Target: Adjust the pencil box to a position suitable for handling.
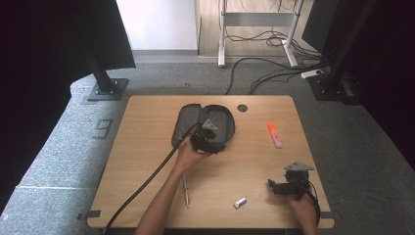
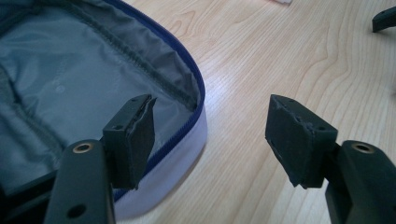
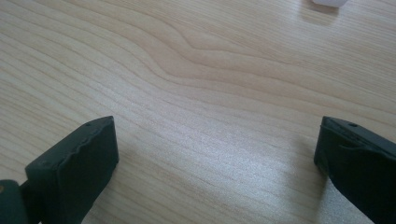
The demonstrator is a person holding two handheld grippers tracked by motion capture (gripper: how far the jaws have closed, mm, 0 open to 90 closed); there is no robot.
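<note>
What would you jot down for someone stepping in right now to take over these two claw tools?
Left claw: open, holding nothing, one jaw over the rim of the open pencil case, the other over bare wood.
Right claw: open, holding nothing, low over the table near its front right corner.
Things: orange highlighter right of the case; pen near the front edge beside the left forearm; small white item, possibly an eraser, front centre.
Done: case lies unzipped and open; what lies inside cannot be told.
Left, probably: pick up the three loose items, put them in the case, close it.
</note>
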